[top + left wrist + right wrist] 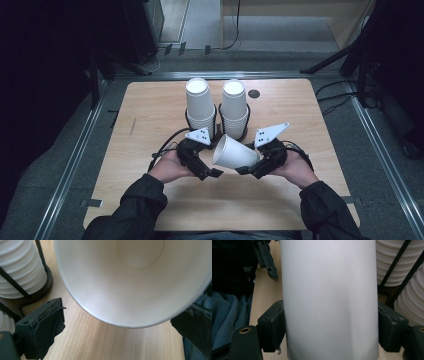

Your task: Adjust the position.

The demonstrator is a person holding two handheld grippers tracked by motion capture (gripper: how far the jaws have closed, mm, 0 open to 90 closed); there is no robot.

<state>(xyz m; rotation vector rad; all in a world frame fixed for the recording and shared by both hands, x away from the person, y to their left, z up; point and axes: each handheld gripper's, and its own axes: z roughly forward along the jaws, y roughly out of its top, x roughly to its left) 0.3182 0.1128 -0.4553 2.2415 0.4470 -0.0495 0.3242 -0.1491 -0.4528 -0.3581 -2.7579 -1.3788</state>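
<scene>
two stacks of white paper cups stand side by side at the far middle of your wooden table [150,115], each in a black wire holder — the left stack [199,105] and the right stack [234,105] are just apart, mouths up. nearer you, a single white paper cup [234,152] is off the table and lies tipped on its side between your two hands, its open mouth turned toward your left and its base end toward your right. your right gripper [255,167] is grasping that cup: in the right gripper view both black pads press against the cup's wall [329,300], one on each side, near the base end. your left gripper [207,167] sits just beside the cup's mouth with its jaws spread wide — in the left gripper view you look straight into the cup [135,277], its rim between the two pads, and neither pad presses on it. both stacks are close behind the held cup.
</scene>
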